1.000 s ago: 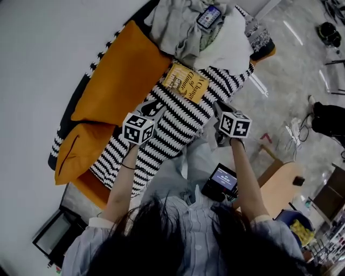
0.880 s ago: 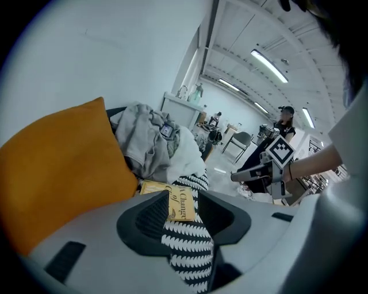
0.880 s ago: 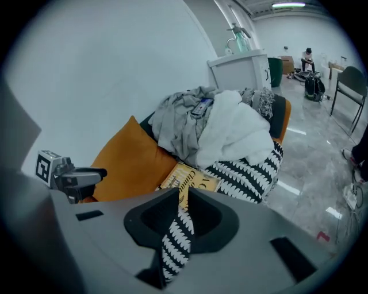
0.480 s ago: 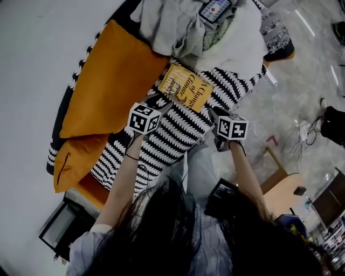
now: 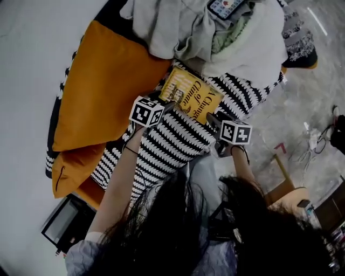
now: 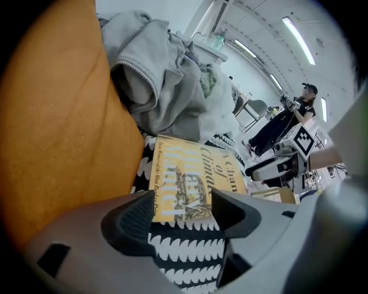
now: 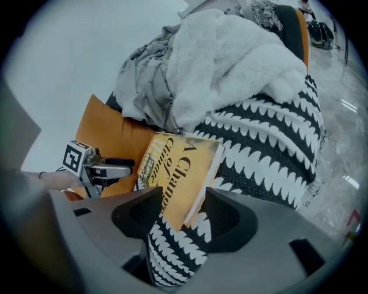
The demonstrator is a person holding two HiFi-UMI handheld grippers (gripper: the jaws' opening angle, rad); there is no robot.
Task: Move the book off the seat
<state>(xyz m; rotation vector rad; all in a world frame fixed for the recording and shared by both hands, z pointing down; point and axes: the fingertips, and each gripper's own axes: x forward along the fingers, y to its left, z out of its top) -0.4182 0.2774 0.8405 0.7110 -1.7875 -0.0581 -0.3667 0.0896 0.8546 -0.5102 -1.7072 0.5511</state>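
Observation:
A yellow book (image 5: pixel 191 98) lies flat on the black-and-white striped seat cover (image 5: pixel 178 141). My left gripper (image 5: pixel 168 106) is at the book's near left corner and my right gripper (image 5: pixel 213 119) is at its near right corner. In the left gripper view the jaws (image 6: pixel 183 207) are opening, and the book's (image 6: pixel 195 178) near edge lies just past the fingertips, untouched. In the right gripper view the jaws (image 7: pixel 183 201) are opening too. The book's (image 7: pixel 175 166) corner reaches between them and the pads are not pressing on it.
An orange cushion (image 5: pixel 102 91) leans at the left of the book. A heap of grey clothes (image 5: pixel 172 27) and a white fleece (image 5: pixel 253 43) with a remote control (image 5: pixel 229 6) on top lies behind it. Grey floor (image 5: pixel 302 102) is at the right. A person (image 6: pixel 299 109) stands far off.
Both grippers have moved forward to the book's near corners. Their jaws were shut a second ago and now stand apart. The head view has shifted toward the seat.

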